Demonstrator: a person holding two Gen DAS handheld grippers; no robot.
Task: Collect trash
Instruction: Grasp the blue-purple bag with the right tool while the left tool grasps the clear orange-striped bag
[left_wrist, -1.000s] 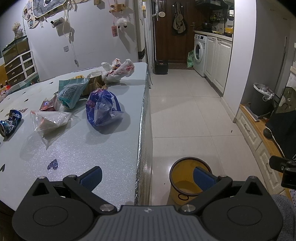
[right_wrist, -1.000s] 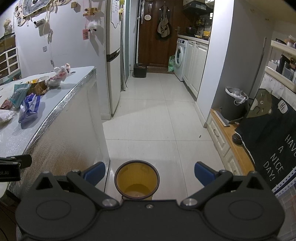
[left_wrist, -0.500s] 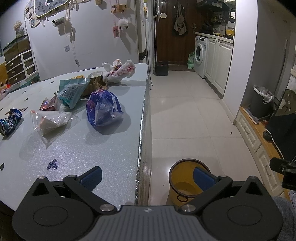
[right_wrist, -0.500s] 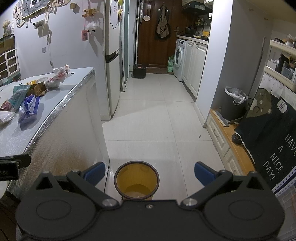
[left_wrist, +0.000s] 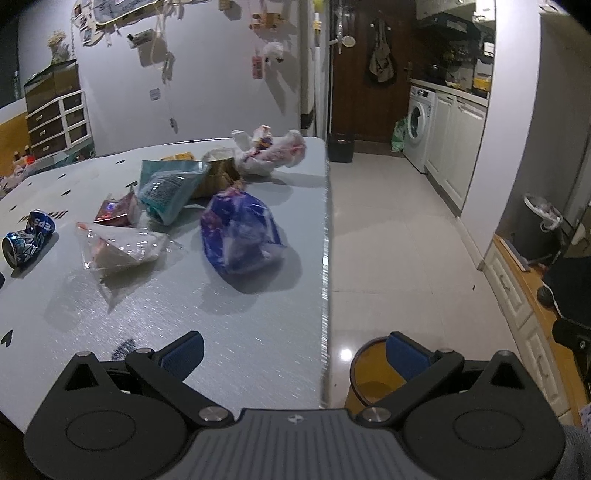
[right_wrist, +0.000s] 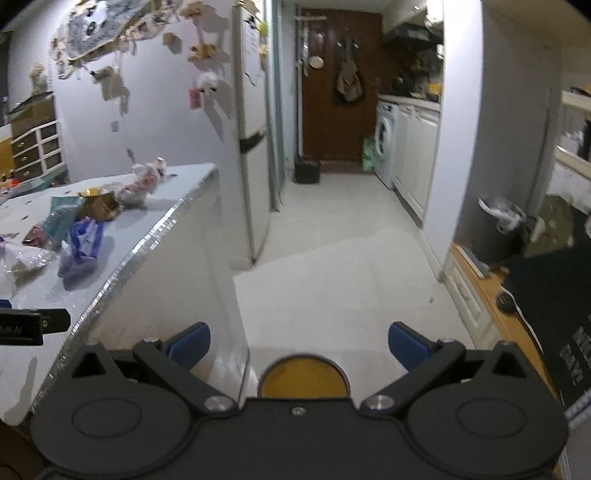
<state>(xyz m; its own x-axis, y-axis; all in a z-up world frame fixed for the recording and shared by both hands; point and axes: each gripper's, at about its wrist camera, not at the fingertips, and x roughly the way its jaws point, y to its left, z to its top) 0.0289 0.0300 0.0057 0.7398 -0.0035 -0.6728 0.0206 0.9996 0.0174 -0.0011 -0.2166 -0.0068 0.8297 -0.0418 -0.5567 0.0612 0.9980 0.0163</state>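
Fingers: both my left gripper (left_wrist: 294, 349) and right gripper (right_wrist: 299, 341) are hanging spread wide, holding nothing.
Trash: lying on the table (left_wrist: 236, 332); the purple bag (left_wrist: 242, 236) is sitting nearest, the clear wrapper (left_wrist: 122, 247) and crushed can (left_wrist: 27, 242) farther left.
Bin: the yellow bin (right_wrist: 303, 377) is standing on the floor beside the table's edge.
Doing it well: I am judging it best to pinch the purple bag at its crumpled top.

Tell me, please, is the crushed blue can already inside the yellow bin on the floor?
No, the crushed blue can lies on the table, while the yellow bin stands on the floor beside it.
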